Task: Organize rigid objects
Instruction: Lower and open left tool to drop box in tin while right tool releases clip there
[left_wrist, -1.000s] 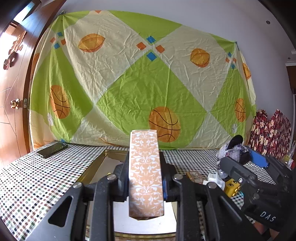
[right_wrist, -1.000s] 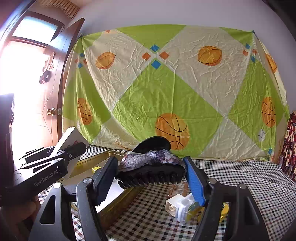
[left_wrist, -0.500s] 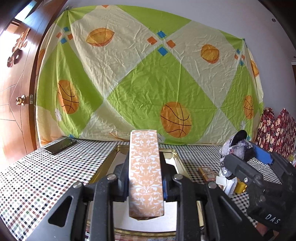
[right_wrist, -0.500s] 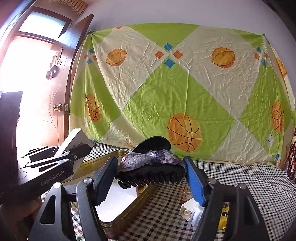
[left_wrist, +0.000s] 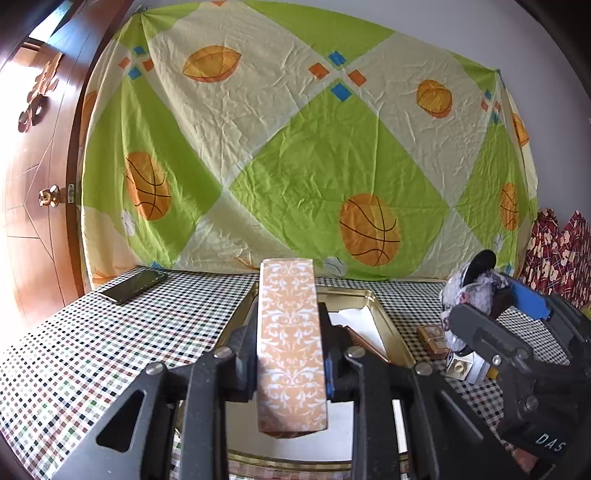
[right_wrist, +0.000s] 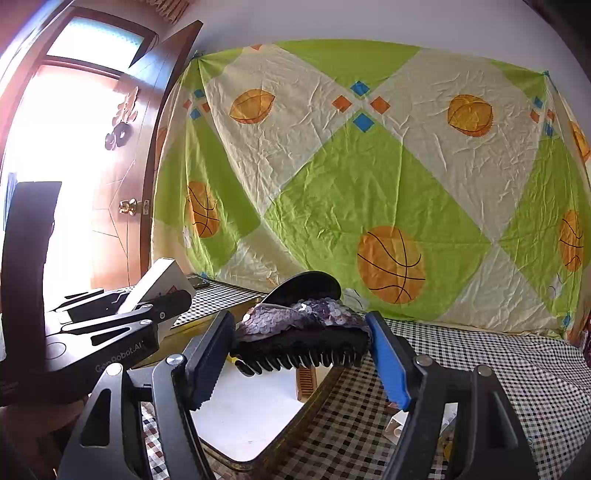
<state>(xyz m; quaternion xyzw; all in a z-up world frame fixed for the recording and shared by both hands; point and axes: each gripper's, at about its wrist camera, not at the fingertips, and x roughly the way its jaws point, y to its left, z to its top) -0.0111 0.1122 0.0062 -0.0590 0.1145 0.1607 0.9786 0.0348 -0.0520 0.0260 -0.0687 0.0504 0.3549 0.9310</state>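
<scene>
Patterned box (left_wrist: 291, 354) pinched upright in left gripper (left_wrist: 290, 363), hair clip (right_wrist: 301, 341) spanned by right gripper (right_wrist: 301, 360) fingers; both carried w/ the gold tray (right_wrist: 314, 398) below, prob. for drop-in.

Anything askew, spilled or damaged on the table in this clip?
Nothing stands out. The left gripper holds a patterned box upright, the right gripper holds a sequined hair clip, both over the gold tray. No spills or damage visible.

"DAS" on right claw (left_wrist: 495, 295); "GenRobot.AI" on left claw (right_wrist: 155, 295).
</scene>
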